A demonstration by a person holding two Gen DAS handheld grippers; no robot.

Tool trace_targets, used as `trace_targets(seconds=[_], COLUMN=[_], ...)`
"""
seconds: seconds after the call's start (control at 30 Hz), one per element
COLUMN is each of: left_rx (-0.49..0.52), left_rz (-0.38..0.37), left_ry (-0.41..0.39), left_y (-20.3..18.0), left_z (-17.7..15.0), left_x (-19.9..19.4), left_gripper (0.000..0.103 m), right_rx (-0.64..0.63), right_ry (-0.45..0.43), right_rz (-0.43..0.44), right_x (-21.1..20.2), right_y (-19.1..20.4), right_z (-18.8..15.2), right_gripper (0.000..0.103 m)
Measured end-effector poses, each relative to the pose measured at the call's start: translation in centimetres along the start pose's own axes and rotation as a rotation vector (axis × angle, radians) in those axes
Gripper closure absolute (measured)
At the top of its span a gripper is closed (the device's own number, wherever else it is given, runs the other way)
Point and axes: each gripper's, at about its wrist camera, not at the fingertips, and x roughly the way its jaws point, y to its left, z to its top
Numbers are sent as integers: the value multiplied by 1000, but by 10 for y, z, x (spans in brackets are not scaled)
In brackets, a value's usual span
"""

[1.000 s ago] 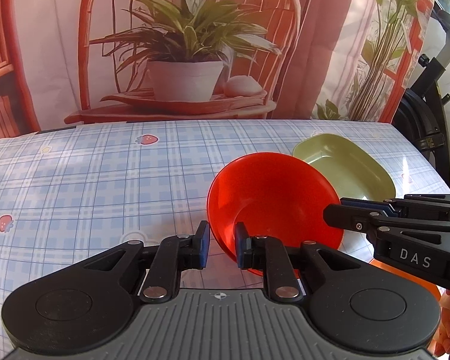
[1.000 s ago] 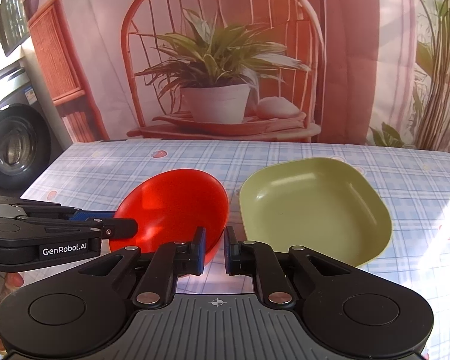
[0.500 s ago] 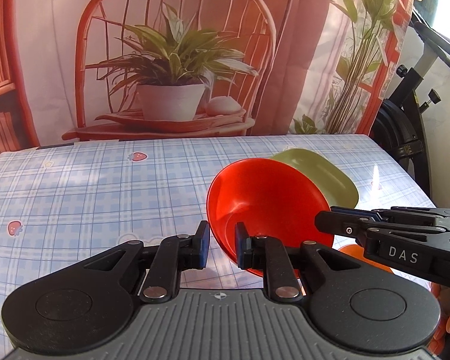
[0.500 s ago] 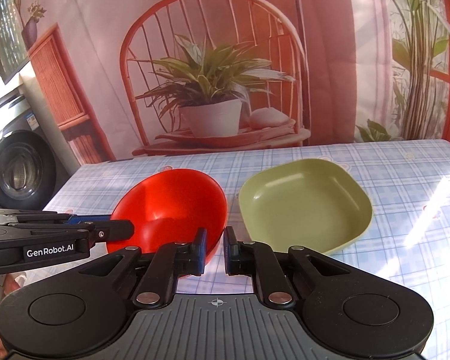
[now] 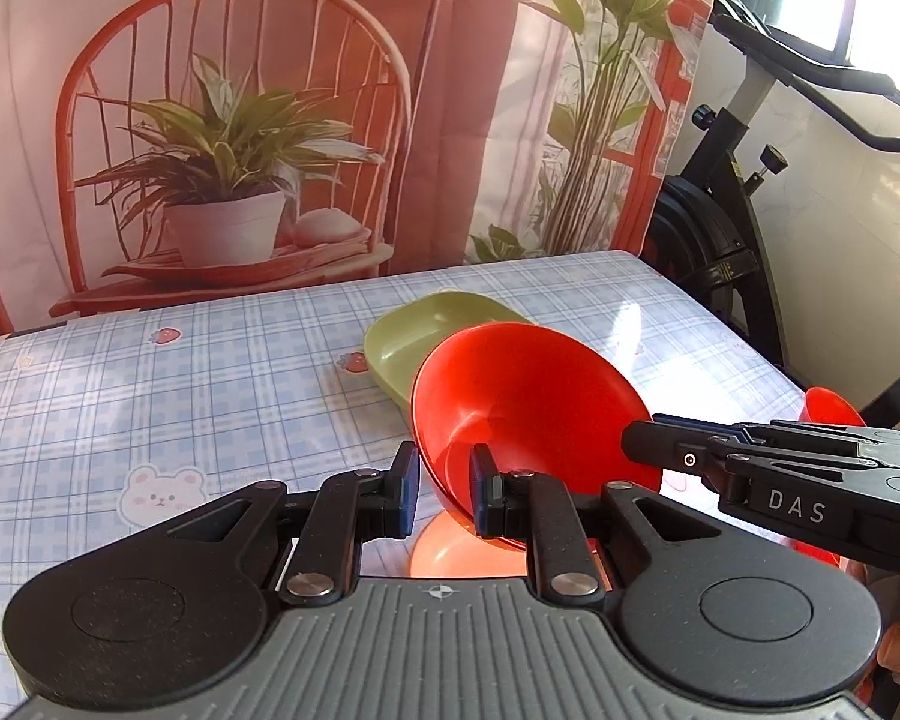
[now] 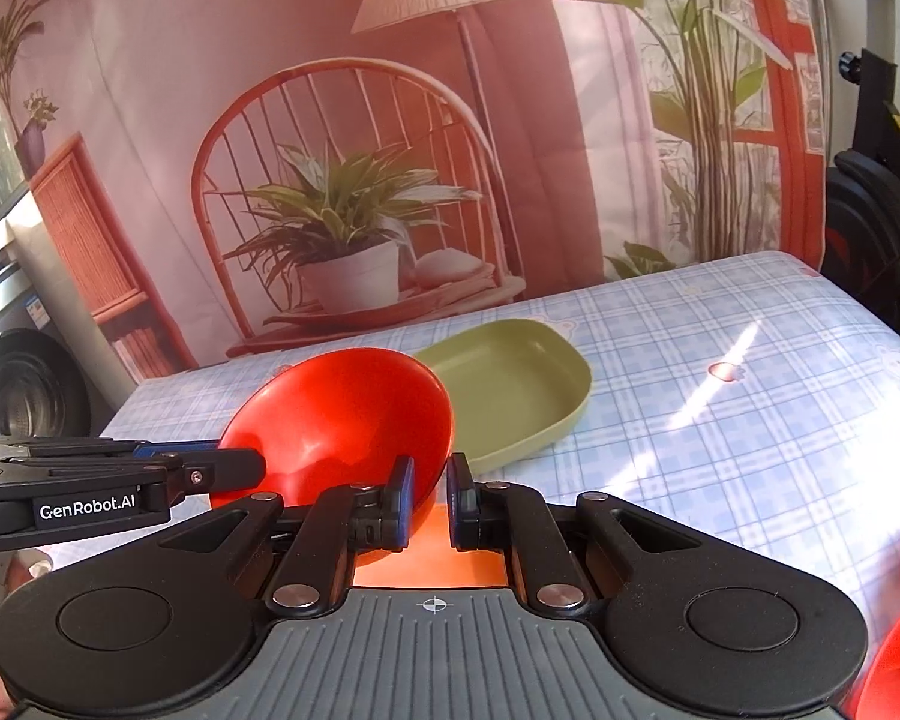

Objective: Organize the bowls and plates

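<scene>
Red bowl point(image 5: 528, 402) pinched at opposite rims by left gripper point(image 5: 441, 489), marked "GenRobot.AI", and right gripper point(image 6: 431, 501), marked "DAS", tilted beside green plate point(image 6: 510, 384)

the table point(image 5: 180, 372) wears a pale blue checked cloth with small strawberry and bear prints (one bear face sits near the front edge in the left wrist view). a green square plate point(image 5: 414, 330) lies flat on the cloth, toward the back edge and right of the middle. sunlight falls in bright patches across the cloth toward the right edge.
</scene>
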Motion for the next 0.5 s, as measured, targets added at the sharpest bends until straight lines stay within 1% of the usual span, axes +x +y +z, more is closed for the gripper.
trace_targets(seconds=[0.13, 0.27, 0.43, 0.5], left_rx=[37, 77, 131, 152], left_rz=[-33, -82, -164, -209], left_ry=[8, 20, 48, 65], left_y=[-32, -68, -114, -133], left_z=[0, -2, -6, -9], left_x=[2, 5, 15, 21], left_gripper=[84, 84, 84, 84], right_rx=[18, 46, 96, 104], right_ry=[-29, -57, -72, -70], right_rz=[-32, -76, -146, -179], right_x=[-27, -62, -102, -119], right_y=[-23, -52, -91, -107], right_z=[-9, -20, -36, -43], right_gripper=[92, 92, 92, 92])
